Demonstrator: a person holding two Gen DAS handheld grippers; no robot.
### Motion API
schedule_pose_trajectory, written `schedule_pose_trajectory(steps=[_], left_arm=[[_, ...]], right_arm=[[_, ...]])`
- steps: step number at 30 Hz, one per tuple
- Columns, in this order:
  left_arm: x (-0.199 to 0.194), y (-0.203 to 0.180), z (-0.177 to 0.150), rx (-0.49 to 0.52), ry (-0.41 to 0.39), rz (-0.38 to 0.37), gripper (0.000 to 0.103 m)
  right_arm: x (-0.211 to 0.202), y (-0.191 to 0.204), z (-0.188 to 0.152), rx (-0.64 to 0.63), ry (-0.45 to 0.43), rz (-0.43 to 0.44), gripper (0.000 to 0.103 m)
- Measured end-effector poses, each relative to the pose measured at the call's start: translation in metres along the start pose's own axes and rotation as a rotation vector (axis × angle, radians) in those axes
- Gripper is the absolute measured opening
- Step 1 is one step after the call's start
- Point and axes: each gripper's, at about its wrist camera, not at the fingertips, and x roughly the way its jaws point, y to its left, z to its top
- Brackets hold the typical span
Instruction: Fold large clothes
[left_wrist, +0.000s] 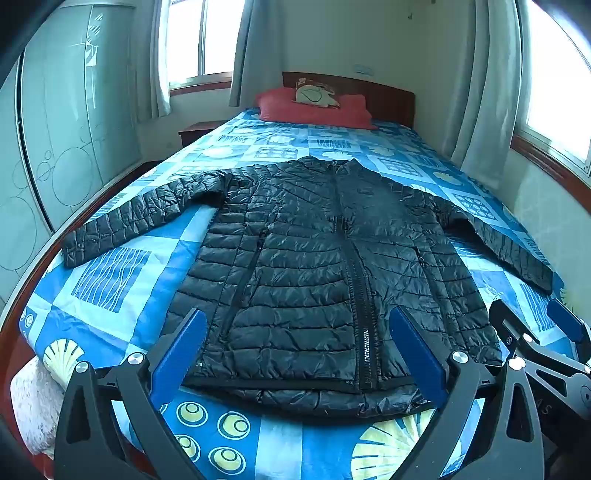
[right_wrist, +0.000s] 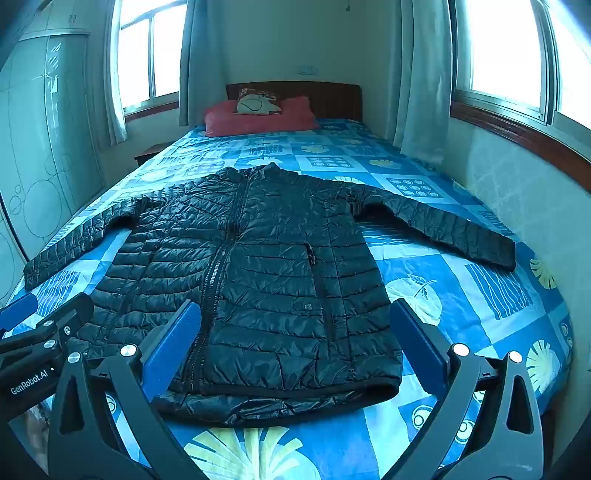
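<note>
A black quilted puffer jacket lies flat and face up on the bed, zipped, with both sleeves spread out to the sides; it also shows in the right wrist view. My left gripper is open and empty, hovering above the jacket's hem. My right gripper is open and empty above the hem too, a little further right. The right gripper also shows at the right edge of the left wrist view. The left gripper shows at the left edge of the right wrist view.
The bed has a blue patterned bedspread and a wooden frame. A red pillow lies at the headboard. A wardrobe stands to the left, a nightstand beside the bed, and curtained windows on the right wall.
</note>
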Motion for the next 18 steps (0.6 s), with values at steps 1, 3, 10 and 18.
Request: schedule_pose_trajectory(steps=[1, 3, 10, 18], left_arm=[[0.0002, -0.0001, 0.0000, 0.001, 0.002, 0.002, 0.098], [0.0001, -0.0001, 0.0000, 0.001, 0.000, 0.001, 0.098], [0.0004, -0.0001, 0.0000, 0.003, 0.001, -0.001, 0.098], [-0.0027, 0.0001, -0.0005, 0.004, 0.002, 0.000, 0.098]], right_arm=[[0.0002, 0.0001, 0.0001, 0.000, 0.002, 0.000, 0.101], [0.0000, 0.0002, 0.0013, 0.003, 0.004, 0.003, 0.101], [0.0023, 0.0020, -0.0019, 0.001, 0.012, 0.006, 0.101], [0.0046, 0.0046, -0.0046, -0.005, 0.015, 0.009, 0.101]])
